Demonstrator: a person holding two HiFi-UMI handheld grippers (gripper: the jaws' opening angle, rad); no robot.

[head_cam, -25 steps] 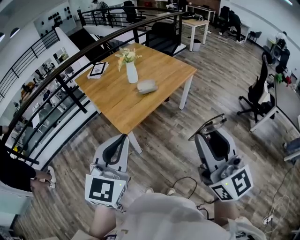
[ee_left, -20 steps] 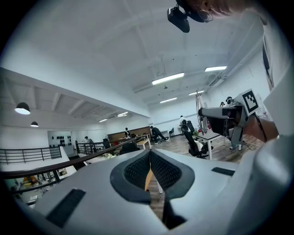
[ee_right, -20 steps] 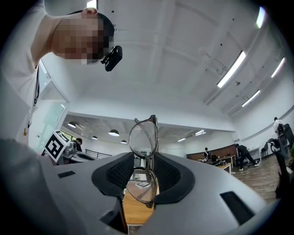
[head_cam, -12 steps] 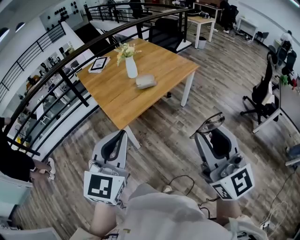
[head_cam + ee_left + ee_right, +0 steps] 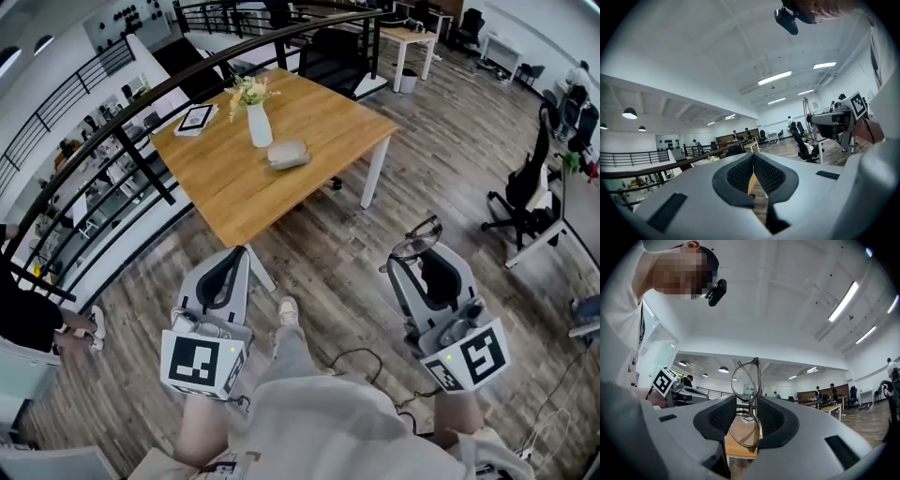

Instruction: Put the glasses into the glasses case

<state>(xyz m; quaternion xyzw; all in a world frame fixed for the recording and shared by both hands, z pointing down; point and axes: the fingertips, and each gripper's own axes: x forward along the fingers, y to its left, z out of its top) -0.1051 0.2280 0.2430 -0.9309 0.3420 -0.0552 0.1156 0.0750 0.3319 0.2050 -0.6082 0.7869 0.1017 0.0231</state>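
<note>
Both grippers are held out in front of my operator's body, about level, pointing at the table (image 5: 319,127), over wood floor and short of its near corner. The left gripper (image 5: 241,255) is on the left, close to the table's near leg in the head view. Its jaws are together at the tips with nothing between them, as the left gripper view shows (image 5: 752,157).

The right gripper (image 5: 419,260) is clamped on the glasses (image 5: 417,242). In the right gripper view, the pads pinch the frame near the bridge (image 5: 746,379). The glasses stand on edge, one lens above the other, long axis up-down, and stick out past the jaw tips. In the head view they lean up and to the right.

The case (image 5: 287,154) lies grey on the table, mid-top, well apart from both grippers. I can't tell whether it is open. Just behind it is a white vase (image 5: 259,125) with flowers; a tablet (image 5: 196,117) sits near the far left edge. A dark railing (image 5: 141,127) runs along the table's left side. A shoe (image 5: 288,310) and a cable (image 5: 361,356) are on the floor between the grippers. An office chair (image 5: 525,192) is off to the right.
</note>
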